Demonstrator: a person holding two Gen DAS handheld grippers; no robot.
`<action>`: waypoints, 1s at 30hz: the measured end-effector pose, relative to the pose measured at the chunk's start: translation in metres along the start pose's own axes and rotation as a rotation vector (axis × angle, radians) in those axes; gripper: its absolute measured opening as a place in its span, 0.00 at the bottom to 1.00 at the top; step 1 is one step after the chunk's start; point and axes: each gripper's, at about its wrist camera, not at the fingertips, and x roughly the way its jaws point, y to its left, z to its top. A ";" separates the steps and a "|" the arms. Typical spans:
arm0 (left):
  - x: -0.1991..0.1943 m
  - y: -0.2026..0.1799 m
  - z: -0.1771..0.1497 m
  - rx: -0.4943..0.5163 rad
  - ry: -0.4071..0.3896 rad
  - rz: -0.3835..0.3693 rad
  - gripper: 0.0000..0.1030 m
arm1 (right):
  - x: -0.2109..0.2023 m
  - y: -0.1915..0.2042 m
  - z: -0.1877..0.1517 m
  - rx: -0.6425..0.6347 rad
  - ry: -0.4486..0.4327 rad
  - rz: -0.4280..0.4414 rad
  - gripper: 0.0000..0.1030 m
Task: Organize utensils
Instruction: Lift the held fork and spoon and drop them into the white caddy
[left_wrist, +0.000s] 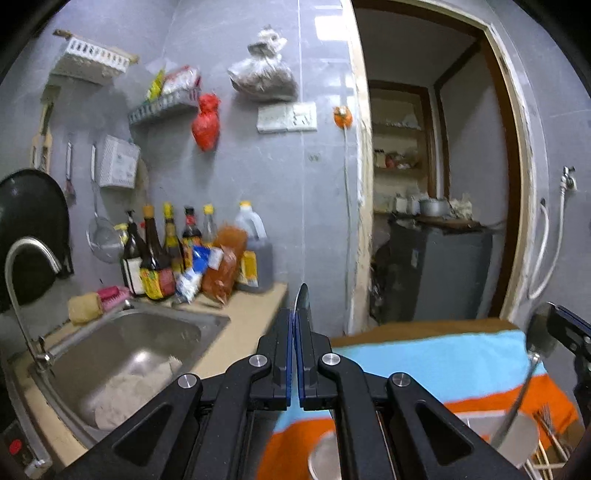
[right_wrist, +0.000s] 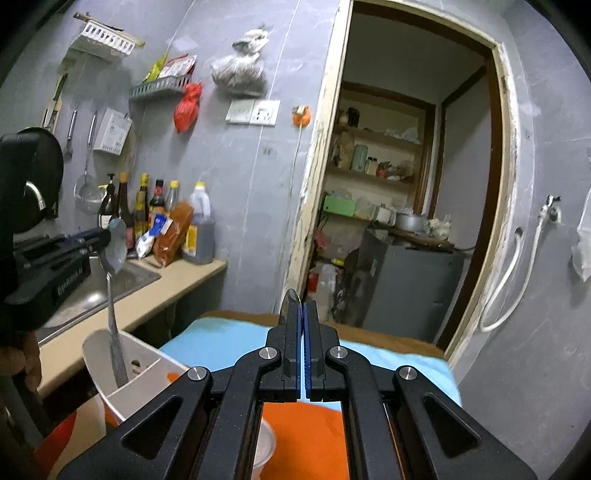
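My left gripper (left_wrist: 295, 314) is shut on the bowl of a metal spoon (left_wrist: 303, 295); seen from the right wrist view, that spoon (right_wrist: 115, 243) hangs from it with its handle down inside a white utensil holder (right_wrist: 140, 369). My right gripper (right_wrist: 302, 306) is shut on the bowl of a second metal spoon (right_wrist: 290, 299). In the left wrist view this spoon (left_wrist: 541, 332) hangs with its handle over a white holder (left_wrist: 521, 439) that has forks (left_wrist: 546, 417) and chopsticks beside it.
A table with a blue and orange cloth (left_wrist: 424, 354) lies below both grippers. A steel sink (left_wrist: 129, 354) with a tap sits in the counter to the left, with sauce bottles (left_wrist: 162, 254) at the wall. A doorway (right_wrist: 406, 184) opens behind the table. A steel cup (left_wrist: 325, 458) stands on the cloth.
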 end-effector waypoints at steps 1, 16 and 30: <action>0.000 0.001 -0.004 -0.008 0.019 -0.015 0.03 | 0.001 -0.002 -0.002 0.010 0.010 0.014 0.02; -0.009 0.014 -0.020 -0.190 0.242 -0.264 0.16 | 0.003 -0.034 -0.036 0.251 0.129 0.218 0.37; -0.064 -0.023 -0.011 -0.269 0.159 -0.284 0.99 | -0.051 -0.114 -0.047 0.322 0.014 0.066 0.92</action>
